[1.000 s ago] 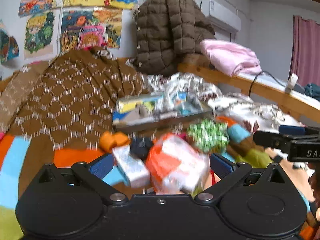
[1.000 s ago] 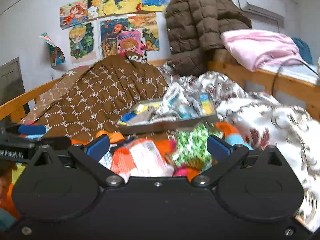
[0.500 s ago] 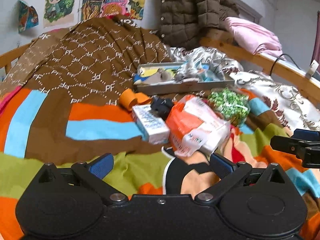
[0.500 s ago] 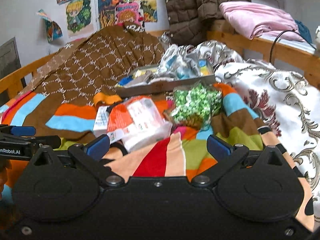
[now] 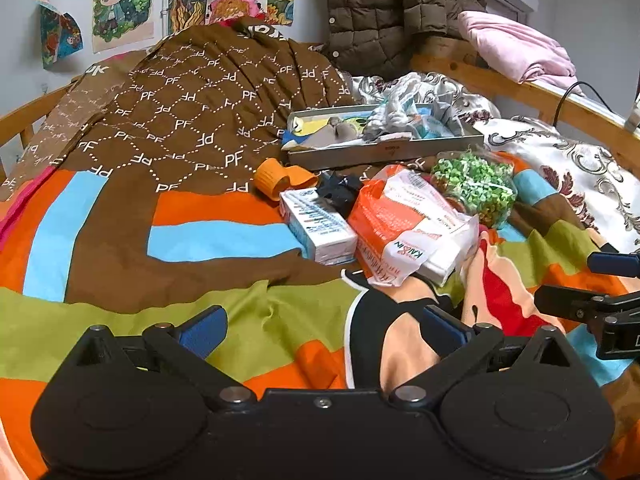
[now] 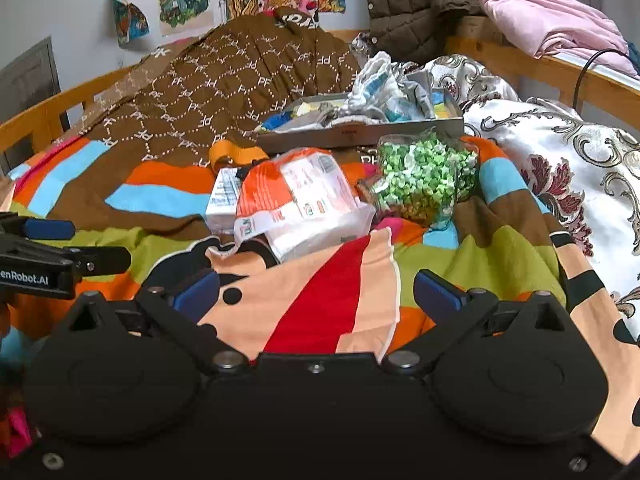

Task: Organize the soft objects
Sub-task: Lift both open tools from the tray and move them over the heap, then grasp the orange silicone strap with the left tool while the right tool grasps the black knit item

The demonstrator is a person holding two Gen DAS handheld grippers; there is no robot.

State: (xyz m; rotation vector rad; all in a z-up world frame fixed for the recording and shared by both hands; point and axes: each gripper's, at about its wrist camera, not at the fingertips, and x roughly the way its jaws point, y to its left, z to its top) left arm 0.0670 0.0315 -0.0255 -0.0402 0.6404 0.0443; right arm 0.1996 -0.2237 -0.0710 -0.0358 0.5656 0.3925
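Both low over the bed's colourful blanket [image 5: 248, 332]: left hand-held gripper [image 5: 324, 330] level, jaws wide, holding nothing; right hand-held gripper [image 6: 316, 294] beside it, also spread wide. Ahead, the orange-and-white tissue pack [image 5: 404, 228] lies touching a small box [image 5: 318, 226], with the green-filled bag [image 6: 420, 178] just beside it.

Both cameras sit low behind their own fingers, looking forward along the bed [image 5: 208, 240] toward the poster wall. The left view has the orange packet [image 5: 404, 224] ahead, slightly right of its fingers [image 5: 204, 330]; the right view has it [image 6: 296, 200] ahead, slightly left. Both share the packet, the gray tray [image 5: 384, 148] [image 6: 360, 132] beyond it, and each other's fingers at the frame edge.
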